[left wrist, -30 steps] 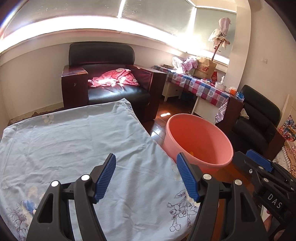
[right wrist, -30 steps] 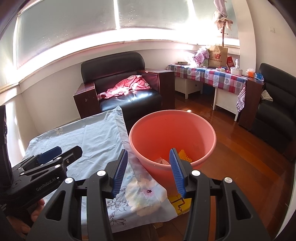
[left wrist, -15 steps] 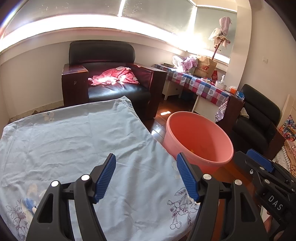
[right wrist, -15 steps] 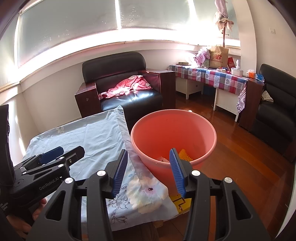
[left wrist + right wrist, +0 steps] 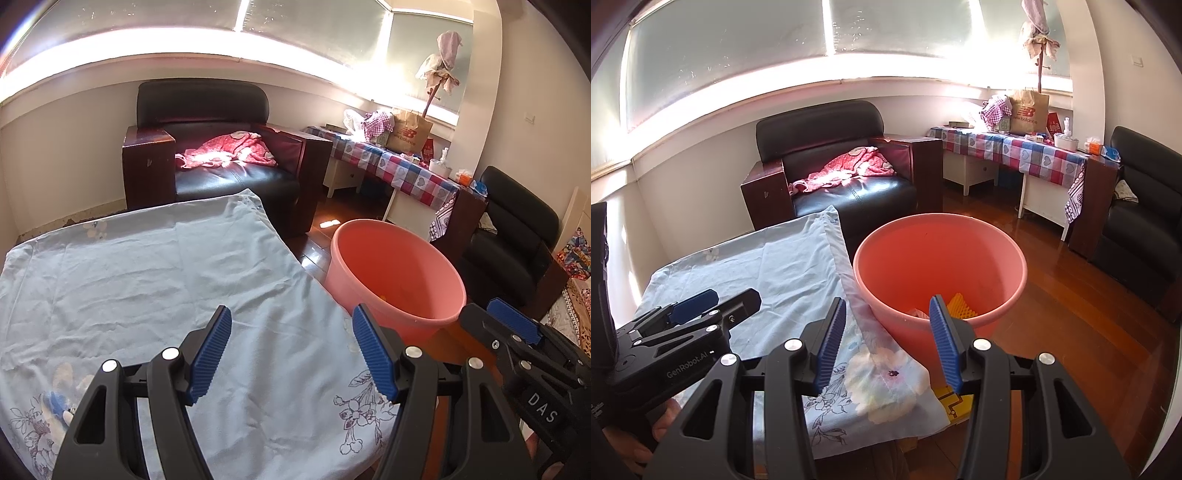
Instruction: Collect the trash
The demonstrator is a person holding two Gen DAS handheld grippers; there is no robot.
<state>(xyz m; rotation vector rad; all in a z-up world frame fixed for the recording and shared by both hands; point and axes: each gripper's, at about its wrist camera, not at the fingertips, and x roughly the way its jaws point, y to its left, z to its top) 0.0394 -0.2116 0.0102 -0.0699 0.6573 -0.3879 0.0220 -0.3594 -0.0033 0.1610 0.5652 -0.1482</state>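
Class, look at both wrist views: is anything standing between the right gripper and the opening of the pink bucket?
Nothing visible does. The right gripper hangs open and empty just short of the pink bucket; its mouth is uncovered, with some trash already at the bottom.

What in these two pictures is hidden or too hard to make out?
- Pink bucket, left wrist view: its bottom is hidden by the near wall.
- Trash in the bucket, right wrist view: partly hidden behind the right gripper finger.
- Yellow item under the blue cloth: mostly covered, unidentifiable.
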